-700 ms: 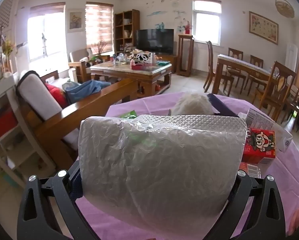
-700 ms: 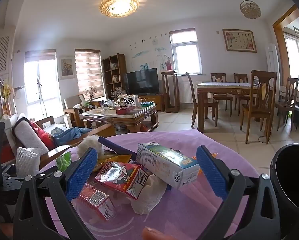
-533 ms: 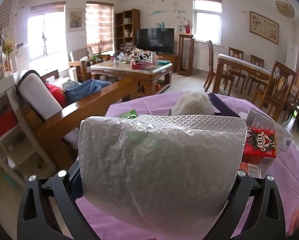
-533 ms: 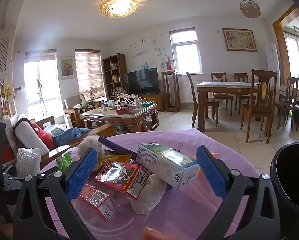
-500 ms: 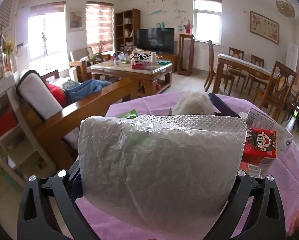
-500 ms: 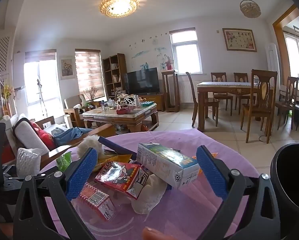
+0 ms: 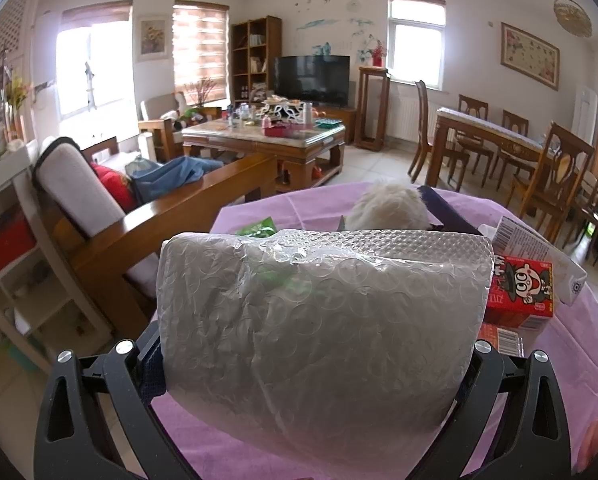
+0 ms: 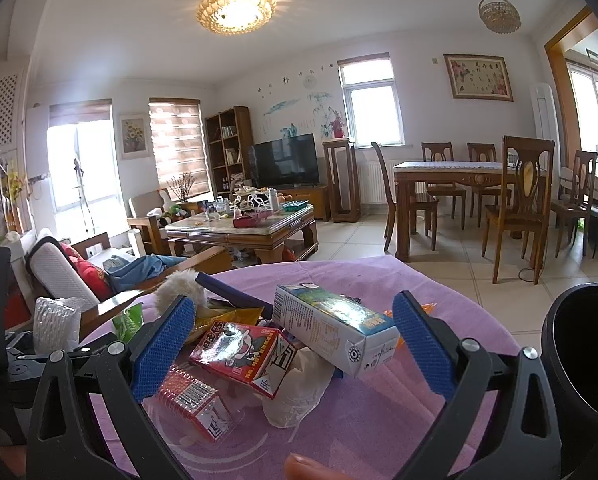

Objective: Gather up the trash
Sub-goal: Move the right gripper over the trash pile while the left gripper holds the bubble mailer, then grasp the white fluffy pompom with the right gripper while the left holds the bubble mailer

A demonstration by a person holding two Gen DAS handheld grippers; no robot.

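Note:
My left gripper (image 7: pixel 319 364) is shut on a large wad of bubble wrap (image 7: pixel 323 320) and holds it above the purple-covered round table (image 7: pixel 311 204); the wad also shows at the left of the right wrist view (image 8: pixel 55 324). My right gripper (image 8: pixel 295 344) is open and empty above a trash pile: a white milk carton (image 8: pixel 335 328), a red snack box (image 8: pixel 239 352), a small red carton (image 8: pixel 195 400), a white plastic bag (image 8: pixel 299 392), a green wrapper (image 8: pixel 129 322) and a white fluffy ball (image 8: pixel 179 288). The red snack box also shows at the right of the left wrist view (image 7: pixel 523 288).
A black bin (image 8: pixel 583 352) stands at the table's right edge. A wooden sofa (image 7: pixel 147 216) lies left of the table. A coffee table (image 8: pixel 239 228) and a dining table with chairs (image 8: pixel 471 184) stand farther back.

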